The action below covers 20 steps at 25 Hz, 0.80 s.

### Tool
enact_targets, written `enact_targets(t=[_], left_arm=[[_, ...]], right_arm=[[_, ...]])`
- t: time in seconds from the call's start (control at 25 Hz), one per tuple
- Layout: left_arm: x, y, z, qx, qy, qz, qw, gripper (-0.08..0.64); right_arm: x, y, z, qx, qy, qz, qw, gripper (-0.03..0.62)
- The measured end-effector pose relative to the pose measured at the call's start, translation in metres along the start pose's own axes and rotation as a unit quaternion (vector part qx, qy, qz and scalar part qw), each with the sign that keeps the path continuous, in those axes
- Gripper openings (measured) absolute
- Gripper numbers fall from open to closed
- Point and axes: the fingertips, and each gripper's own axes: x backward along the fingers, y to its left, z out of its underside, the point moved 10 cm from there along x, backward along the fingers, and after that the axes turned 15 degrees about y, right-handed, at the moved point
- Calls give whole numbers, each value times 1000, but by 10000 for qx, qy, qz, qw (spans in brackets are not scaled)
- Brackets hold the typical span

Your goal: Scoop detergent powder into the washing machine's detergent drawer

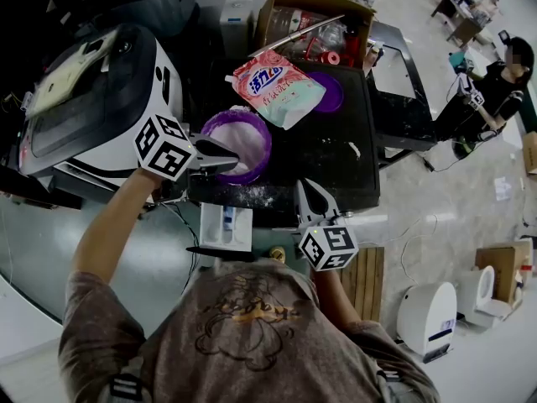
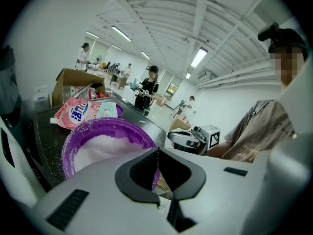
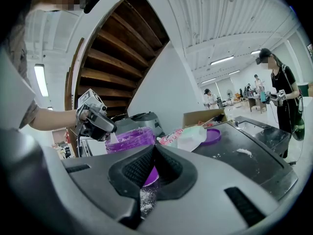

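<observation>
A purple bowl [image 1: 254, 122] of white detergent powder [image 2: 105, 148] stands on the dark washing machine top [image 1: 331, 162]. My left gripper [image 1: 235, 159] hovers over the bowl's near rim, shut on what looks like a small white scoop [image 3: 112, 138] that dips toward the powder. Its jaws [image 2: 157, 153] meet in a thin line. My right gripper [image 1: 304, 185] is shut and empty at the top's front edge, right of the bowl [image 3: 129, 138], with powder grains on its pads. The detergent drawer [image 1: 225, 227] stands pulled open below the bowl.
A pink detergent bag [image 1: 277, 86] and a purple lid [image 1: 334, 91] lie behind the bowl. Spilled powder [image 1: 252, 193] dusts the front edge. A cardboard box [image 1: 315, 19] sits at the back, another machine [image 1: 92, 99] at the left. A person [image 1: 495, 91] stands far right.
</observation>
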Motion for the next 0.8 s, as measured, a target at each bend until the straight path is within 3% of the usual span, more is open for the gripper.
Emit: enact_targets(t=[0.32, 0.8], left_arm=[[6, 8, 4, 523, -562, 221, 9968, 23], [25, 13, 11, 1153, -1618, 207, 9799, 23]], right_arm=[[-2, -2, -2, 26, 12, -38, 10000, 2], [-6, -1, -6, 104, 46, -107, 9999, 1]])
